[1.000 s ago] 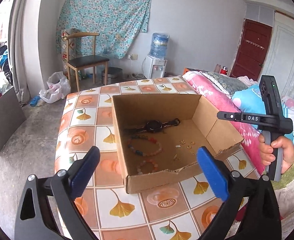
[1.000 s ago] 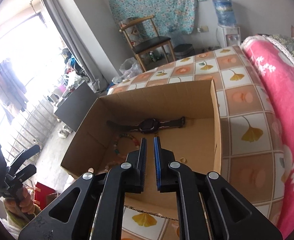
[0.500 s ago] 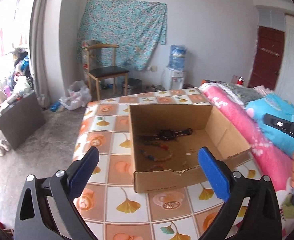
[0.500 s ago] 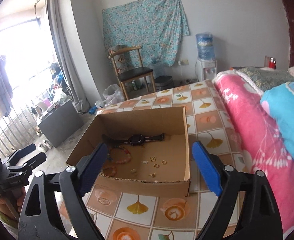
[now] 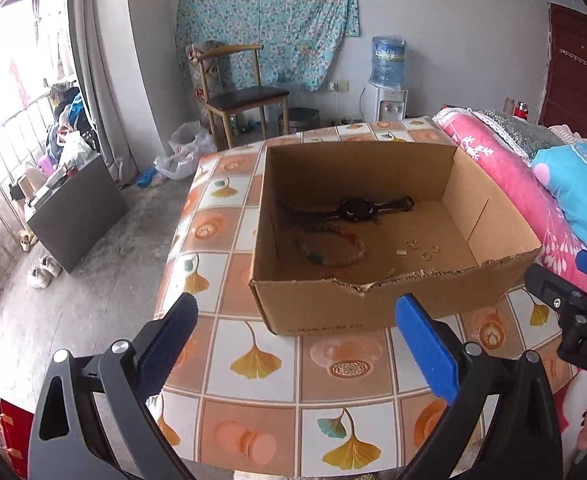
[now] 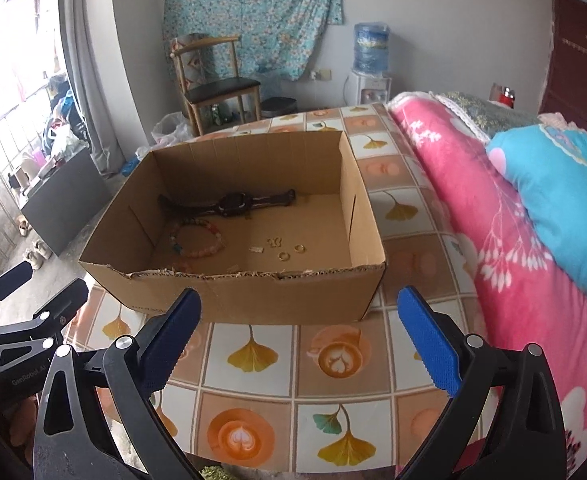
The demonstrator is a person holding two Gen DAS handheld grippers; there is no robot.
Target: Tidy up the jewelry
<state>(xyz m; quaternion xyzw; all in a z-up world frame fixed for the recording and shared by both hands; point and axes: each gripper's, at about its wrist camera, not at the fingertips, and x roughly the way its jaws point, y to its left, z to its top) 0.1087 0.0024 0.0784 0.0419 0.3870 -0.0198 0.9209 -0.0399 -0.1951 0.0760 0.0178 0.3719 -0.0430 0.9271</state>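
An open cardboard box point(image 5: 325, 308) point(image 6: 253, 296) stands on the tiled table. Inside lie a black watch point(image 5: 357, 209) point(image 6: 233, 202), a coloured bead bracelet point(image 5: 333, 250) point(image 6: 197, 242) and several small gold rings and earrings point(image 5: 425, 250) point(image 6: 289, 251). My left gripper point(image 5: 295, 320) is open and empty, held back from the box's near wall. My right gripper point(image 6: 299, 312) is open and empty, also in front of the box. Each gripper shows at the edge of the other's view.
The table point(image 5: 261, 360) point(image 6: 253, 360) has a patterned tile cover. A pink quilt point(image 6: 493, 220) and blue pillow point(image 6: 565, 200) lie to the right. A chair point(image 5: 245, 100), water dispenser point(image 5: 387, 76) and door point(image 5: 573, 72) stand at the back.
Both grippers have drawn back from the box toward the table's near edge. The right gripper, shut a second ago, has opened wide. The jewelry has not moved.
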